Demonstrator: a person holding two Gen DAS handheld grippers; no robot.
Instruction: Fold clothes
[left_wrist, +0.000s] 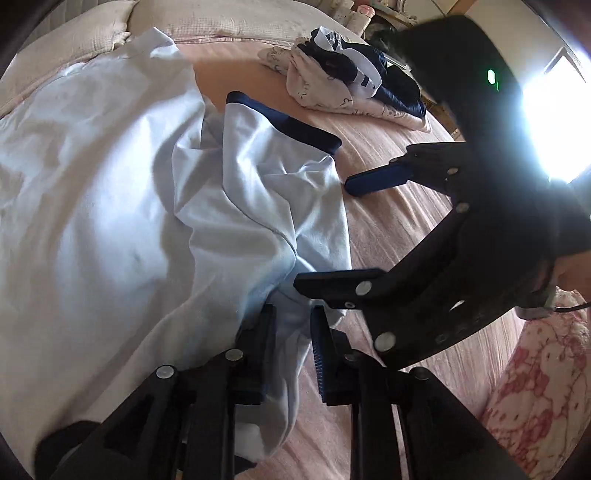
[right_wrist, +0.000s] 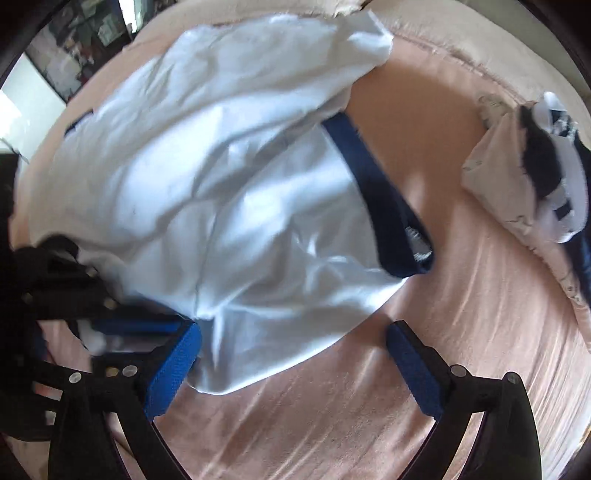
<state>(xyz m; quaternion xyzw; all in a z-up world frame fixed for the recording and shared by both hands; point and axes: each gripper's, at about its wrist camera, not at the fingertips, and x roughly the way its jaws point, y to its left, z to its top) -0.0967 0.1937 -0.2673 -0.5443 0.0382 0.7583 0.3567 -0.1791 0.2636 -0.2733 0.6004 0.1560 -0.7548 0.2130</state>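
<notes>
Left gripper (left_wrist: 293, 347) narrow gap, fold of pale blue shirt (left_wrist: 147, 184) between pads, grip unclear. Right gripper (right_wrist: 293, 363) wide open, holding nothing; shirt hem lies between its fingers on pink bedsheet (right_wrist: 369, 424). Folded pile (right_wrist: 528, 177) far right.

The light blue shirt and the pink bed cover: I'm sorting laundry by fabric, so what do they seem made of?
Light blue shirt: looks like thin, soft cotton-type knit, matte, judging by its limp creases; its navy trim seems a thicker ribbed band. Pink bed cover: probably a woven or fleecy textile with faint ribbing and a slight sheen. Exact fibres cannot be told.
</notes>
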